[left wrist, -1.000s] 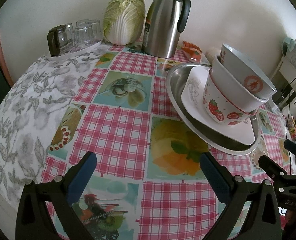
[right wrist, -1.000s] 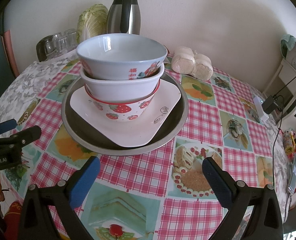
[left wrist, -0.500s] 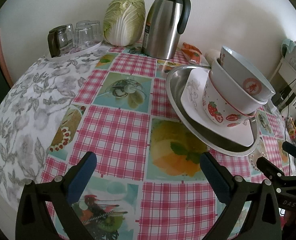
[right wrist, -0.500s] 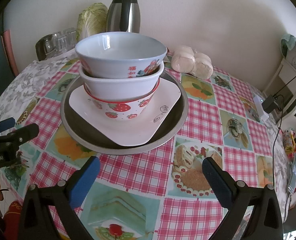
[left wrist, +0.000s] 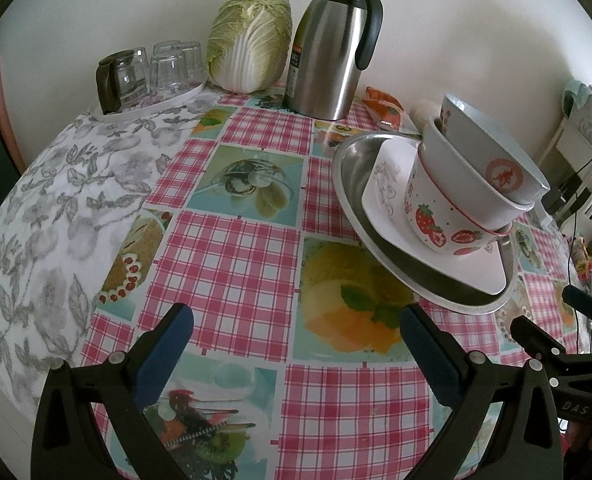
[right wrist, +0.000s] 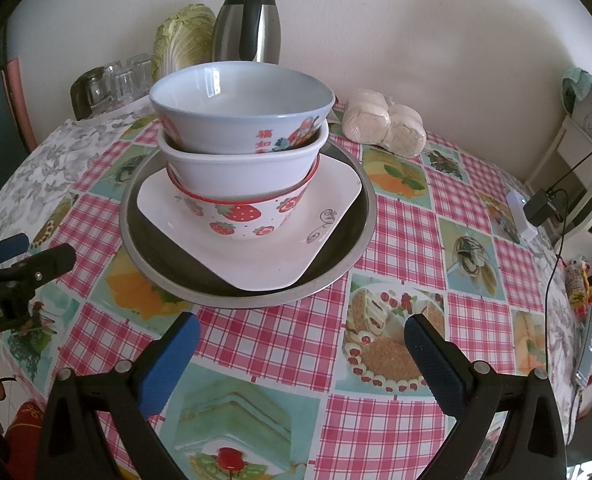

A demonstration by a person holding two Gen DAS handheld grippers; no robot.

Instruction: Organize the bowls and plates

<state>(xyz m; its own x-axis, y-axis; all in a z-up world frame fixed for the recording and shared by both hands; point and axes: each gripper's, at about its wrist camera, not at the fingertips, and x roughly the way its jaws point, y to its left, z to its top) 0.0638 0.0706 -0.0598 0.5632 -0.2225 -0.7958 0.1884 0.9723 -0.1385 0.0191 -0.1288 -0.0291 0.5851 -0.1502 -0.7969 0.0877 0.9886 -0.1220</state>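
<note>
A round steel plate (right wrist: 337,268) holds a white square plate (right wrist: 264,264). On it stand three nested bowls: a strawberry bowl (right wrist: 240,216) at the bottom, a plain white bowl (right wrist: 236,170), and a light blue bowl (right wrist: 240,120) on top. The same stack shows at the right of the left wrist view (left wrist: 475,184). My right gripper (right wrist: 297,344) is open and empty, just in front of the steel plate. My left gripper (left wrist: 296,334) is open and empty, left of the stack; it also shows in the right wrist view (right wrist: 28,252).
A steel thermos jug (left wrist: 331,44), a napa cabbage (left wrist: 252,40) and a tray of upturned glasses (left wrist: 152,76) stand at the back. A bag of buns (right wrist: 383,122) lies behind the stack. A charger and cable (right wrist: 543,208) lie at the right edge.
Both grippers have drawn back slightly from the stack and stay open. The plates and bowls have not moved.
</note>
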